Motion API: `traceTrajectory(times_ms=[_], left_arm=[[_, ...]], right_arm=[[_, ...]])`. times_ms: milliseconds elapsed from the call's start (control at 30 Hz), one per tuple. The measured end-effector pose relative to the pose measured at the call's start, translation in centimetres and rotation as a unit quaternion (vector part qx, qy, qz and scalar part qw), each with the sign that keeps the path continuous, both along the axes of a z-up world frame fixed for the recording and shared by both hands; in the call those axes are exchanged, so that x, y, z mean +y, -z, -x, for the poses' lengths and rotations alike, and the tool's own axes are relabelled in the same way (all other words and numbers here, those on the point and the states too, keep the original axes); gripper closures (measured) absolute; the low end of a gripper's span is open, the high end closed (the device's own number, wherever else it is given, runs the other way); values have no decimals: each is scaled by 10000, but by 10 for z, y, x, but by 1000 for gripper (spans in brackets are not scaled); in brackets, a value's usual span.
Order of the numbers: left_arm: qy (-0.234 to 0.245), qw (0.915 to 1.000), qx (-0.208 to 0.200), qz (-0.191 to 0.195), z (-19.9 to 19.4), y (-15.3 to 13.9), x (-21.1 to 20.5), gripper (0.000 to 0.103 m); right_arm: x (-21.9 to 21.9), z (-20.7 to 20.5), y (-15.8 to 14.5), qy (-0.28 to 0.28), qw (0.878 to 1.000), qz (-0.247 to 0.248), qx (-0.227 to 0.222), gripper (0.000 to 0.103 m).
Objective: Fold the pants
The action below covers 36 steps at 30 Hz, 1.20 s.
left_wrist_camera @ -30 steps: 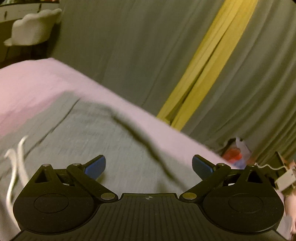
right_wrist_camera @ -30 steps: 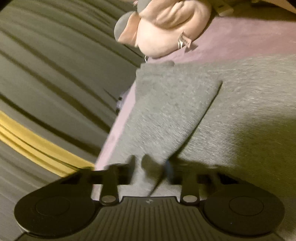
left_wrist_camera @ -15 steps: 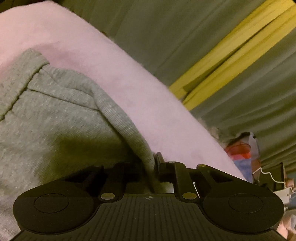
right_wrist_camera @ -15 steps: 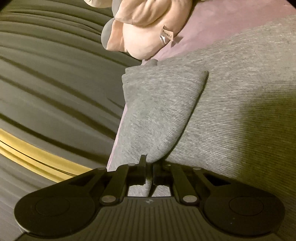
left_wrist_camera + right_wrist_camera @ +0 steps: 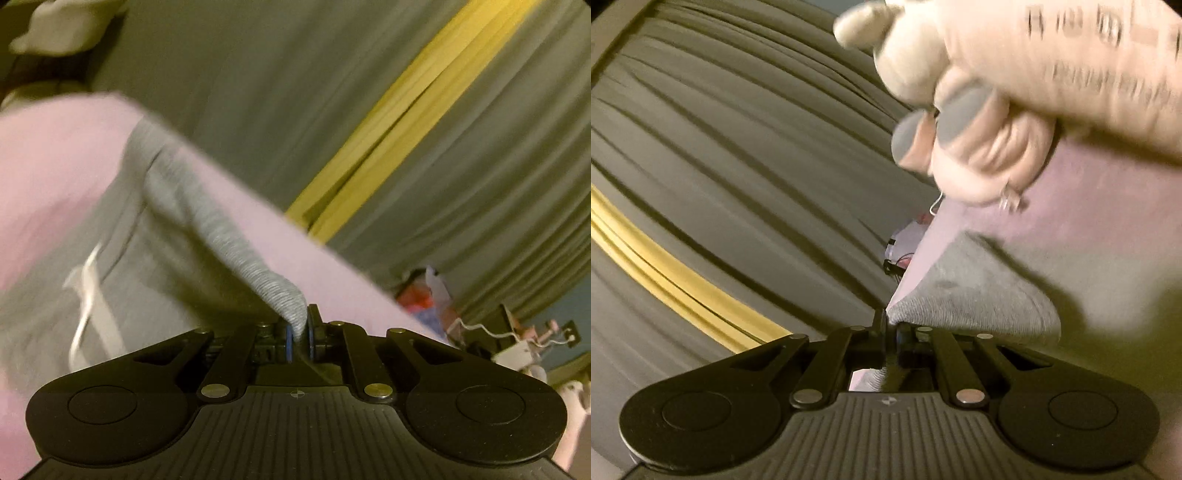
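Note:
Grey knit pants (image 5: pixel 155 266) lie on a pink bed cover (image 5: pixel 48 166). A white drawstring (image 5: pixel 86 299) lies on them at the left. My left gripper (image 5: pixel 300 334) is shut on a raised fold of the grey fabric, which runs up and left from the jaws. In the right wrist view my right gripper (image 5: pixel 891 334) is shut on an edge of the grey pants (image 5: pixel 975 291), lifted off the pink cover (image 5: pixel 1108 229).
Grey-green curtains with a yellow stripe (image 5: pixel 399 110) hang beyond the bed edge. A pink and cream plush toy (image 5: pixel 1015 110) sits close ahead of the right gripper. Small clutter and wires (image 5: pixel 517 343) lie at the far right below the bed edge.
The left gripper went from open to shut on the pants and has lifted the fold. The right gripper, shut on fabric, has raised it and moved toward the plush toy.

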State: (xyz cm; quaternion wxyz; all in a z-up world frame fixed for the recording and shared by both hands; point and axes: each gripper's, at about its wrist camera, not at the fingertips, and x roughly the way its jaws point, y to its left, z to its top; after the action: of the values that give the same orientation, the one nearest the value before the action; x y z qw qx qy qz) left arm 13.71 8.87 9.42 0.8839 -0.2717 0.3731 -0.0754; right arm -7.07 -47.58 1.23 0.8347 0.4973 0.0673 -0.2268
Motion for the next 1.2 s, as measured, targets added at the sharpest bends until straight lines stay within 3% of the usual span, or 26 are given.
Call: traceTrajectory(times_ms=[67, 133, 267, 367, 433, 500, 667, 733, 800, 900, 967, 1100, 1200], left_arm=[[8, 9998, 177, 7, 37, 23, 6, 93], [-60, 9983, 568, -90, 58, 49, 14, 93], [-321, 9915, 1250, -166, 66, 102, 21, 90], [-560, 9914, 1154, -263, 64, 109, 25, 74], [-749, 9925, 920, -280, 60, 105, 29, 57], [-999, 9913, 785, -340, 54, 102, 33, 47], [-1341, 9866, 870, -328, 39, 102, 43, 49], [-1349, 9851, 920, -537, 45, 103, 44, 58], [-1280, 9841, 938, -792, 43, 103, 43, 64], [-1240, 9820, 964, -1052, 50, 99, 51, 79], [-1248, 9823, 952, -1024, 51, 100, 53, 83], [-1297, 9818, 972, -986, 67, 98, 65, 85], [-1476, 9776, 1069, -1054, 73, 96, 69, 70]], right_arm=[[2, 23, -2, -67, 9997, 134, 185, 98], [5, 36, 6, -127, 9976, 191, 651, 98], [4, 43, 51, -275, 9870, -373, 1540, 98], [10, 40, 68, -342, 9792, -377, 1963, 93], [11, 39, 69, -403, 9799, -402, 1914, 88], [11, 38, 68, -376, 9811, -471, 1840, 80], [6, 24, 72, -363, 9783, -509, 1977, 77], [8, 18, 69, -374, 9772, -381, 2054, 79], [14, 14, 63, -371, 9725, -96, 2297, 96], [20, 11, 50, -366, 9704, 352, 2360, 97], [21, 12, 44, -340, 9700, 544, 2344, 97], [21, 9, 44, -269, 9530, 805, 2909, 96], [20, 9, 43, -108, 9351, 876, 3432, 70]])
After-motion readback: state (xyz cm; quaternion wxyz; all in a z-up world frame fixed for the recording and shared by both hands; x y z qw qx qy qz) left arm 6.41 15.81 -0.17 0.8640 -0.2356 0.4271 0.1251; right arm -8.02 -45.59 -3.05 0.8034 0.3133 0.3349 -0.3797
